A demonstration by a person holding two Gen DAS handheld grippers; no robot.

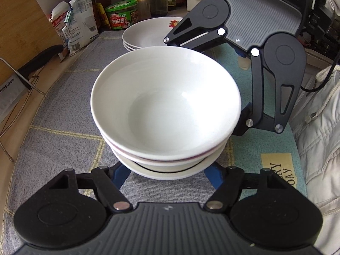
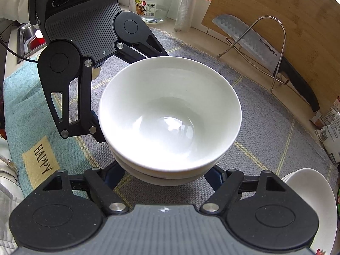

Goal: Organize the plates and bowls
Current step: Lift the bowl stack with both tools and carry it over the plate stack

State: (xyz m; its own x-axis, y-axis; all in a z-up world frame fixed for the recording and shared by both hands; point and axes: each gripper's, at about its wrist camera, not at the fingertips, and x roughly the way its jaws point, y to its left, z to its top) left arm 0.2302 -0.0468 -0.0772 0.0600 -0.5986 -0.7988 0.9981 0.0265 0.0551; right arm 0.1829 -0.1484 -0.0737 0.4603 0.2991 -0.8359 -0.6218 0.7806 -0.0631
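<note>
I see a bowl stack (image 1: 165, 114) standing on the cloth (image 1: 63, 110) covering the worktop, with a plate stack (image 1: 146, 34) behind it, apart. My left tongs (image 1: 167, 175) straddle the stack's base on the near side, fingers (image 1: 120, 175) just beside the lowest bowl; can't tell if pads press it. Right tongs (image 2: 167, 177) likewise sit at the opp. side, contact unclear. Knife (image 2: 265, 48) on wire rack (image 2: 280, 42) by the cutting board (image 2: 276, 6).

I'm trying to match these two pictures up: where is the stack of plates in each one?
Left wrist view: stack of plates at top centre, behind the stacked bowls.
Right wrist view: stack of plates at the lower right edge, partly cut off.
Shared landmark: the stacked bowls in the middle.
</note>
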